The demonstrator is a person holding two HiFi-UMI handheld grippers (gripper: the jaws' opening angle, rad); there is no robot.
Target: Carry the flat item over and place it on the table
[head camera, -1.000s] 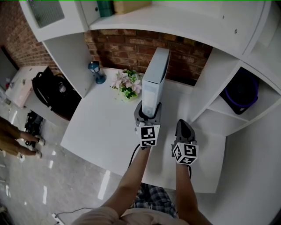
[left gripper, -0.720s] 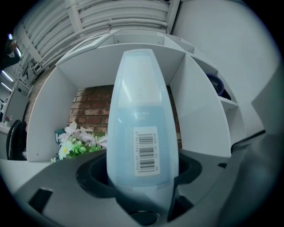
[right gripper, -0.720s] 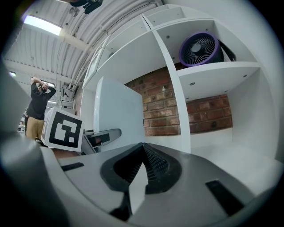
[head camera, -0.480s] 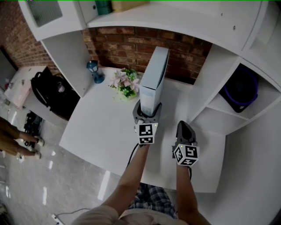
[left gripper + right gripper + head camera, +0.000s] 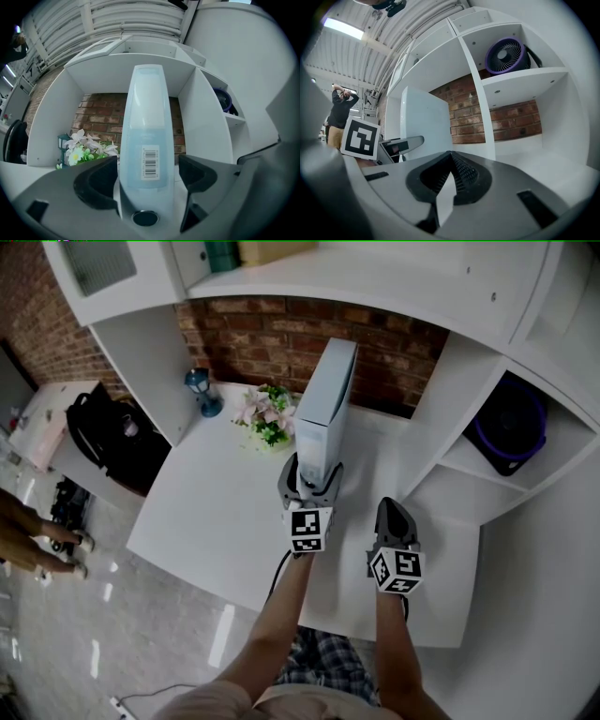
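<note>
The flat item (image 5: pixel 323 409), a tall white slab with a barcode label on its narrow edge, stands upright over the white table (image 5: pixel 216 512) in front of the brick wall (image 5: pixel 281 334). Its lower end sits between the jaws of the left tool (image 5: pixel 309 486), which are clenched against its two broad faces. No view settles whether that end already touches the tabletop. The right tool (image 5: pixel 394 521) hangs just beside it with its jaws pressed together on nothing.

By my reading the carry has reached the table and the setting-down is the step in hand. The next move calls for lowering the slab until the table bears it, then loosening the left jaws. An upright slab tips easily, so it should be steadied or laid on a broad face, clear of the flowers (image 5: pixel 267 418) (they stand just to its left)
</note>
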